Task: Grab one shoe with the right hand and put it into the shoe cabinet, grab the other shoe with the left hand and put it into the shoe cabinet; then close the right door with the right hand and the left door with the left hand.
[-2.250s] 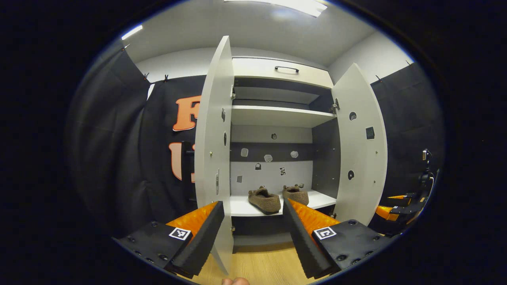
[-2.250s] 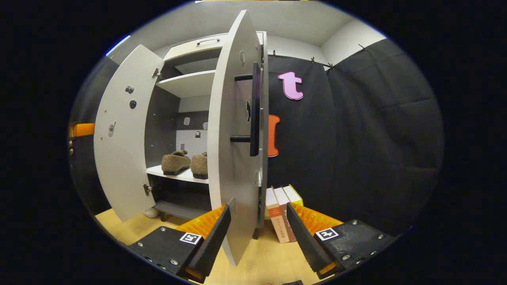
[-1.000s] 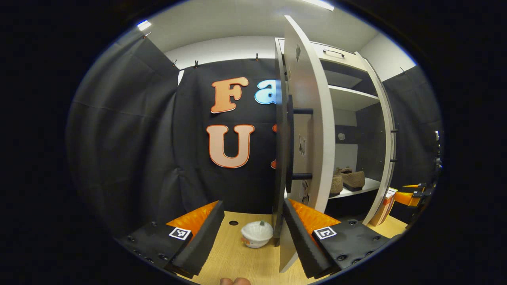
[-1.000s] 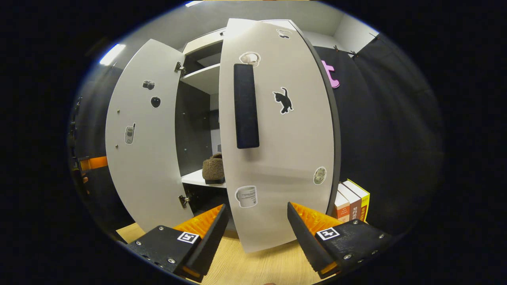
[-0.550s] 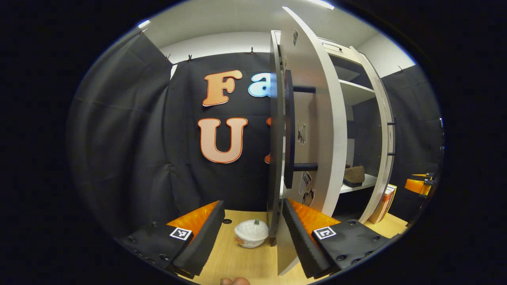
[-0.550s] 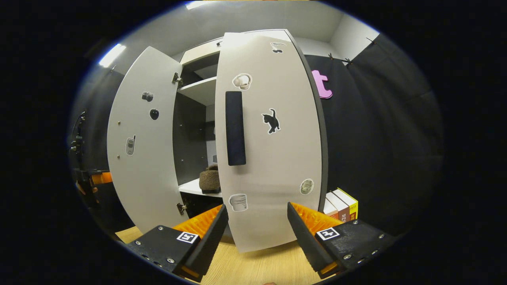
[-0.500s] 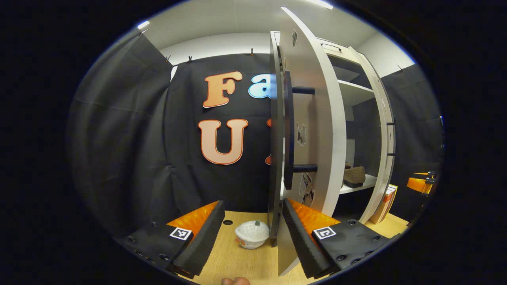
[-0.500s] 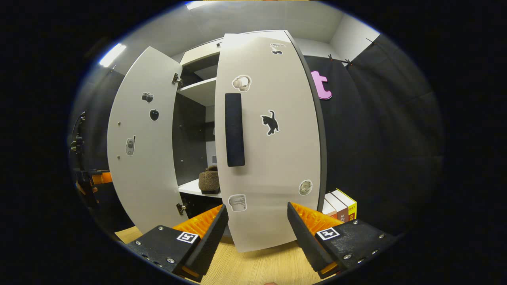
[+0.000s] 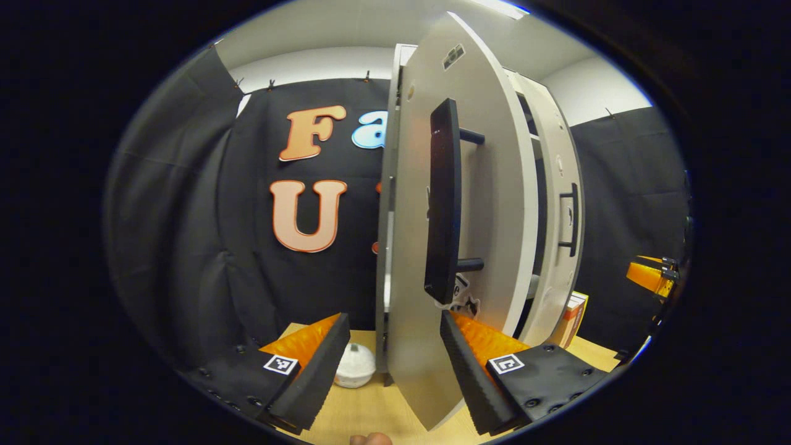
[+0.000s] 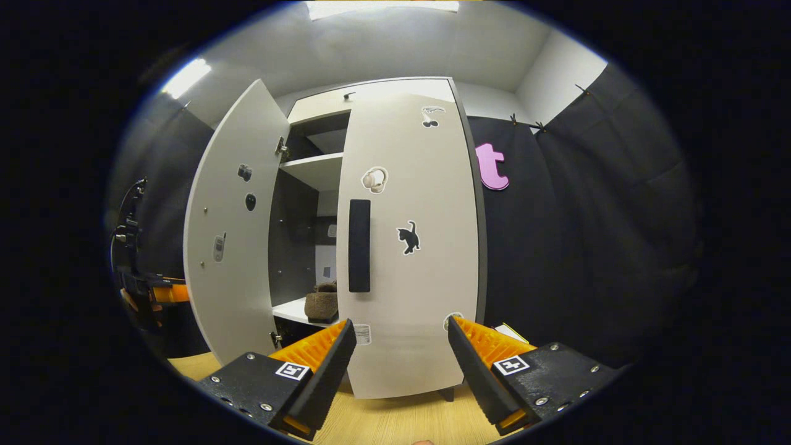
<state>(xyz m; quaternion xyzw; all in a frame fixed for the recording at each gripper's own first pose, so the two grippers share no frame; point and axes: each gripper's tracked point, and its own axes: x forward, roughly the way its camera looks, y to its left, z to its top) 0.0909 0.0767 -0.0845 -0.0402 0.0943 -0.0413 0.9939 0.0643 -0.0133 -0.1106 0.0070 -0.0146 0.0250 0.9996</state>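
In the left gripper view the white left door (image 9: 488,204) of the shoe cabinet stands half open right in front of me, its black handle (image 9: 444,198) facing me. My left gripper (image 9: 393,327) is open, and the door's lower edge lies between its fingers. The right door (image 10: 420,278) is almost shut, with its black handle (image 10: 359,245) at its left edge. A little back from it, my right gripper (image 10: 400,334) is open and holds nothing. Through the gap a brown fuzzy shoe (image 10: 321,304) rests on the white shelf (image 10: 287,312). The second shoe is hidden.
A white round object (image 9: 355,374) lies on the wooden floor (image 9: 364,414) left of the cabinet. Books (image 9: 571,312) stand at the cabinet's right side. The right gripper (image 9: 649,278) shows far right in the left gripper view, the left gripper (image 10: 151,290) far left in the right gripper view.
The right door has swung almost shut and my right gripper has drawn back from it. My left gripper has come round to the left door's outer face, and that door has turned inward.
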